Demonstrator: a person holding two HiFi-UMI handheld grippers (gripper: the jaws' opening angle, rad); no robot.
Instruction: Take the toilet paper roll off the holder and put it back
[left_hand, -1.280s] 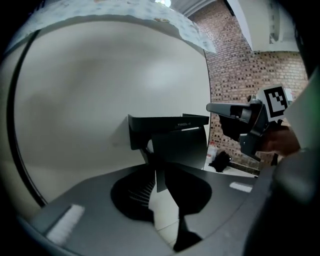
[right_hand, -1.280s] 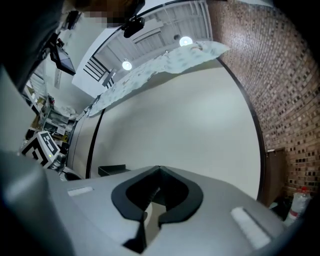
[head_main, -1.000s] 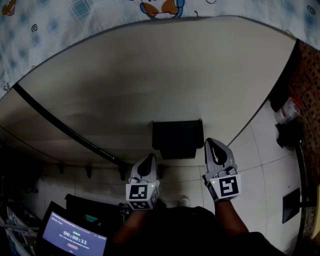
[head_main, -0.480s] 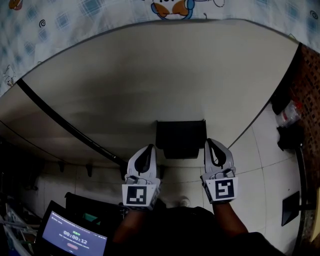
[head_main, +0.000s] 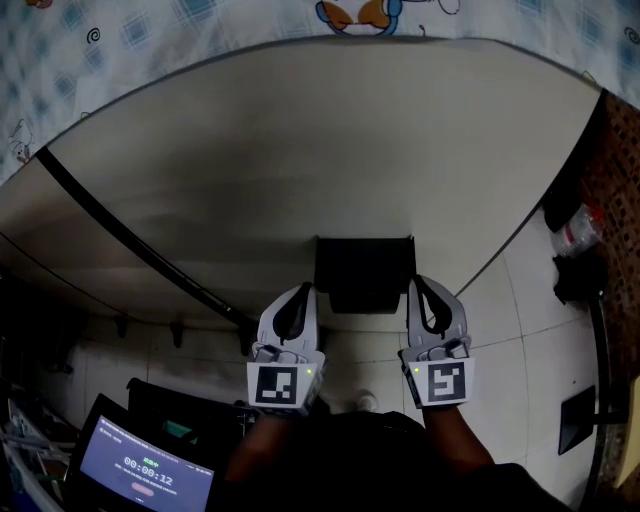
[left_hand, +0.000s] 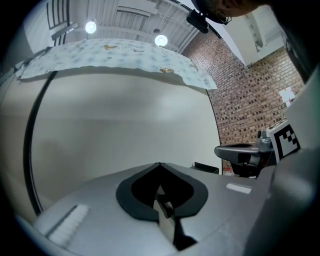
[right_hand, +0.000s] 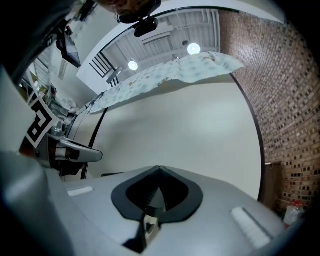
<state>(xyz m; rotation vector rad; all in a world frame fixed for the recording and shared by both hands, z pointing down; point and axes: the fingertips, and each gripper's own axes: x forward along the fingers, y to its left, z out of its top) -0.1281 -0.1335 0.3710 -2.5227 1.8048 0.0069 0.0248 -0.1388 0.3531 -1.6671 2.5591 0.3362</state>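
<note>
**Current step: approach, before removal.**

The left gripper (head_main: 297, 296) and the right gripper (head_main: 420, 285) are hovering side by side at the near edge of the scene. Both are pointing at the pale wall (head_main: 300, 150). In each gripper view the jaws are pressing together tip to tip, with nothing between them. Neither gripper is carrying or touching anything.

**Location of the task item.**

A black fixture (head_main: 364, 272) is hanging on the wall, just beyond the two grippers and between their lines of travel. Judging by its place and box shape, it is probably serving as the holder. The toilet paper roll is not showing in any view. If it is mounted, the fixture's dark body is hiding it from above. No white paper is showing at either side of the fixture.

**Surroundings.**

- A patterned cloth (head_main: 200, 20) is draping over the far top of the wall.
- A screen (head_main: 145, 470) is glowing at the near left.
- The tiled floor (head_main: 540, 300) is showing to the right.

**Requirements for the next move.**

1. Both sets of jaws are shut, so at least one pair needs spreading before any grasp.
2. The grippers are sitting at or above the fixture's lower edge. Reaching the roll is likely calling for a drop below or in front of the fixture.
3. How the roll is held in the fixture cannot be told from here. One gripper may need to steady or lift a part of the fixture while the other draws the roll out.
</note>
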